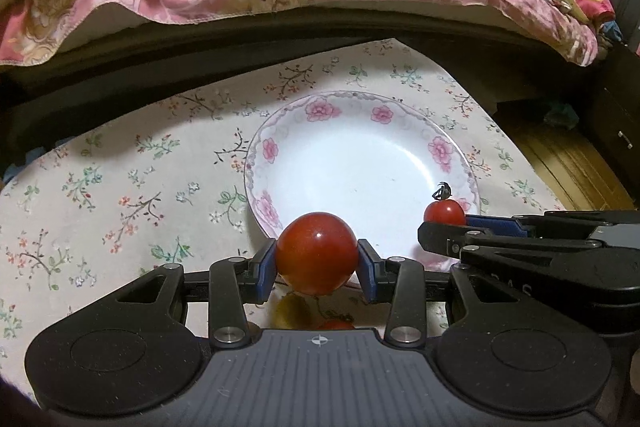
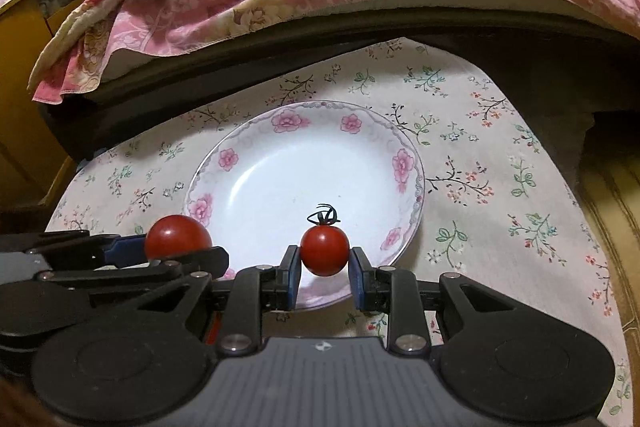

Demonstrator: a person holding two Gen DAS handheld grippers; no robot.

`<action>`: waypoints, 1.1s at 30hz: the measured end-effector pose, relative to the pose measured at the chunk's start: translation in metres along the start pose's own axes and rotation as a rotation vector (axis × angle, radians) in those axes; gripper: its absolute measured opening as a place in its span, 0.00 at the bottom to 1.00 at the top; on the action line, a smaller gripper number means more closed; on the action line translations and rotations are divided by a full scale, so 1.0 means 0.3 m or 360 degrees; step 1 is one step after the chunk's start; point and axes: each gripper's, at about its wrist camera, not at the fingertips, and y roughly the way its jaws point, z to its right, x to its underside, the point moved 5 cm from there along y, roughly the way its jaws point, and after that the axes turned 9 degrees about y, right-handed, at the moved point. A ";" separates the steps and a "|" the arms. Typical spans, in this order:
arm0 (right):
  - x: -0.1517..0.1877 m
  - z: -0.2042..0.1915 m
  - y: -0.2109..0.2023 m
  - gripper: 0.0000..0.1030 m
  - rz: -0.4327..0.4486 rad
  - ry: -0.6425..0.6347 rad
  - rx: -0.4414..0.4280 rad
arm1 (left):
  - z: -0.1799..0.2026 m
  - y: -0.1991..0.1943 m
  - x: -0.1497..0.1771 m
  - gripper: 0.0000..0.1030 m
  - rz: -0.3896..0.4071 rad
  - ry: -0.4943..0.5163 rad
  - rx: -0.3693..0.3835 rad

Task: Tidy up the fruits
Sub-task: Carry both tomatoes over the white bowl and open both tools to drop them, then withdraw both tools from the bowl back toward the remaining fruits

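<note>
Tomatoes sit in both grippers, each carried at the near rim of the plate [image 1: 362, 163]. The left gripper [image 1: 317, 261] is clamped on the bigger tomato [image 1: 317, 253], which hangs over the plate's near-left edge. The right gripper [image 2: 324, 263] pinches the smaller tomato [image 2: 324, 251], stem up, already above the plate's near-right part. The bowl of the plate lies straight ahead of both sets of jaws and looks empty. I reckon the right one is the nearer to a drop, needing only a short push forward. More fruit shows dimly beneath the left gripper.
</note>
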 end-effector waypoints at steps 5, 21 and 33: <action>-0.007 -0.002 0.014 0.29 0.0002 0.0009 -0.0006 | -0.009 0.012 -0.006 0.47 0.0005 -0.0022 0.0009; -0.021 0.020 0.013 0.31 0.0013 0.0108 -0.0015 | -0.007 0.009 -0.017 0.55 0.0037 -0.0036 0.0008; -0.036 0.018 -0.016 0.33 0.0060 0.0136 -0.0020 | -0.032 -0.029 -0.028 0.59 0.0074 -0.0057 -0.0042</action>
